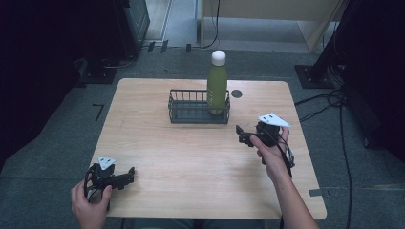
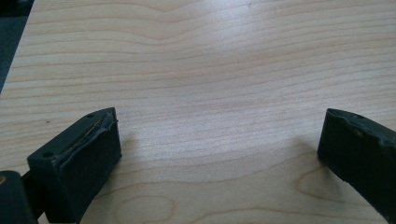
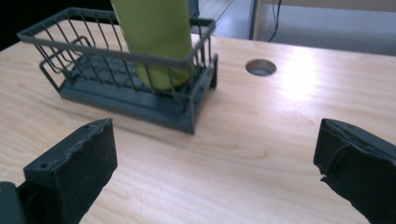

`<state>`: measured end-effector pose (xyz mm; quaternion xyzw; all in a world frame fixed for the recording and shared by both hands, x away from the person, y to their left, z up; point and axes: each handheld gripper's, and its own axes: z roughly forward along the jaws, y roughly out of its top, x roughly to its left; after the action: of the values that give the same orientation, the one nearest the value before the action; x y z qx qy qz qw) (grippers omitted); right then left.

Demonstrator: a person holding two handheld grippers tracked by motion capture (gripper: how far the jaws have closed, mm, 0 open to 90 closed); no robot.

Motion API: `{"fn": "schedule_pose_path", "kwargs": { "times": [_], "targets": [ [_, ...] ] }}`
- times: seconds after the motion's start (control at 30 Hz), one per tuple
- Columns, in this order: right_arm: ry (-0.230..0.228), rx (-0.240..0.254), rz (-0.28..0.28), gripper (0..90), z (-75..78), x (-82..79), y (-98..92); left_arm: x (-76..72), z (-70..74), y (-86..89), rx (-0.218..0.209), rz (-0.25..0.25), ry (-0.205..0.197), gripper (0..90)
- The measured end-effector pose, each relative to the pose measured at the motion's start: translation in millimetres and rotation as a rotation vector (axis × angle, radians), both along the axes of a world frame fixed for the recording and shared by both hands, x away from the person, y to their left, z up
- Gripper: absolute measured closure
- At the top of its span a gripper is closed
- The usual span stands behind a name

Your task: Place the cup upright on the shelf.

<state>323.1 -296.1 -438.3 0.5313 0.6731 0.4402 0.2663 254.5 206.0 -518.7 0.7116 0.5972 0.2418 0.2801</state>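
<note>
A green bottle [image 1: 217, 86] with a white cap stands upright in the right end of a dark wire basket [image 1: 184, 113] at the far middle of the wooden table [image 1: 191, 157]. In the right gripper view the green bottle [image 3: 154, 32] rises inside the basket [image 3: 70, 60]. My right gripper [image 1: 243, 135] is open, held to the right of the basket and apart from it, its jaws wide [image 3: 215, 158]. My left gripper [image 1: 130, 174] rests near the table's front left corner, open over bare wood [image 2: 219, 149].
A round cable hole [image 1: 237, 93] sits in the table just right of the basket, also seen as a hole [image 3: 260, 67] beyond the right gripper. Black stands and cables lie on the grey floor around the table.
</note>
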Motion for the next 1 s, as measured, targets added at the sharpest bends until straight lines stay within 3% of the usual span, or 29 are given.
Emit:
{"fn": "schedule_pose_path", "kwargs": {
  "times": [0.5,1.0],
  "targets": [
    [0.039,-0.012,-0.061,0.0,-30.2,-37.5,-36.0,0.0,0.1,0.2,0.002,-0.002,0.001,0.0],
    [0.086,-0.017,-0.152,0.0,-58.4,-86.7,-78.4,0.0,0.1,0.2,0.002,-0.002,0.001,0.0]
  ]
}}
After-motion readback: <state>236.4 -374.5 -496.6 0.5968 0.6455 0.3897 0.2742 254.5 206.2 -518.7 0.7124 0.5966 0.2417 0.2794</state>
